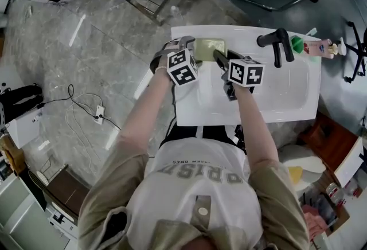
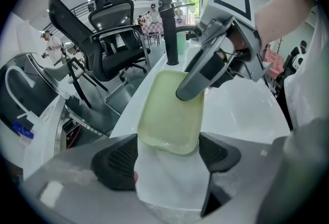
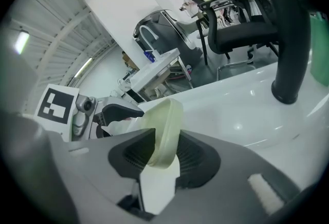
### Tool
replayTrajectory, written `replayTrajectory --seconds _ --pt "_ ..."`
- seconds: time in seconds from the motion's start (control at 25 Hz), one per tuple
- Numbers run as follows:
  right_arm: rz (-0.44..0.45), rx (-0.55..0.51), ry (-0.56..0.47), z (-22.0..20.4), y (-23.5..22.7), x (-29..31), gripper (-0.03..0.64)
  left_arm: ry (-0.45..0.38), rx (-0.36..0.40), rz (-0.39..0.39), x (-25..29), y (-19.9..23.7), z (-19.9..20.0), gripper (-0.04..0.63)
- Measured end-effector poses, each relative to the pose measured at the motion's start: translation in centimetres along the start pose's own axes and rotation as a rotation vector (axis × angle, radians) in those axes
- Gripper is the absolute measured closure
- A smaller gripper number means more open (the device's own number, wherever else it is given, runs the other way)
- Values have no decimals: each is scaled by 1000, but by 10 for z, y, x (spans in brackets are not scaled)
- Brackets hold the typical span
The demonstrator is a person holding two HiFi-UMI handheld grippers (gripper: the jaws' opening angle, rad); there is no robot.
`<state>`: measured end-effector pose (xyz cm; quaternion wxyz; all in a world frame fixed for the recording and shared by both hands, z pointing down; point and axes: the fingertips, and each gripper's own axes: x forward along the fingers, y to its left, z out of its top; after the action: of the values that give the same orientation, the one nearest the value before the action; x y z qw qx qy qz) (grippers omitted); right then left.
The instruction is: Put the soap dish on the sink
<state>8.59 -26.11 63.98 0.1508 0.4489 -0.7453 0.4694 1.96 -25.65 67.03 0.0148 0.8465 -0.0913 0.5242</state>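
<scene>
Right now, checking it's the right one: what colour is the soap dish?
Pale yellowish green; the soap dish shows best in the left gripper view.

Person's wearing a light grey T-shirt [image 1: 198, 186] with khaki sleeves [image 1: 106, 186] and pale block lettering across the chest. The left gripper [image 1: 189, 45] and right gripper [image 1: 219, 57] are both grey with black ribbed jaws, and both carry white cubes [image 1: 182, 67] with black square markers.

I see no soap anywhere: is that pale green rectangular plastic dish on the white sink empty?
Empty. The left gripper view looks into the pale green rectangular soap dish and shows only its bare inside, no soap.
</scene>
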Motion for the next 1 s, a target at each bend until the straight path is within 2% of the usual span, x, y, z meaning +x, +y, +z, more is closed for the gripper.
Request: replayTrajectory --seconds 0.36,1.0 --pt "-24 -165 26 0 -6 2 448 34 4 9 7 3 -4 205" --pt "-6 -307 64 2 -8 6 410 41 -23 -18 9 4 -3 204"
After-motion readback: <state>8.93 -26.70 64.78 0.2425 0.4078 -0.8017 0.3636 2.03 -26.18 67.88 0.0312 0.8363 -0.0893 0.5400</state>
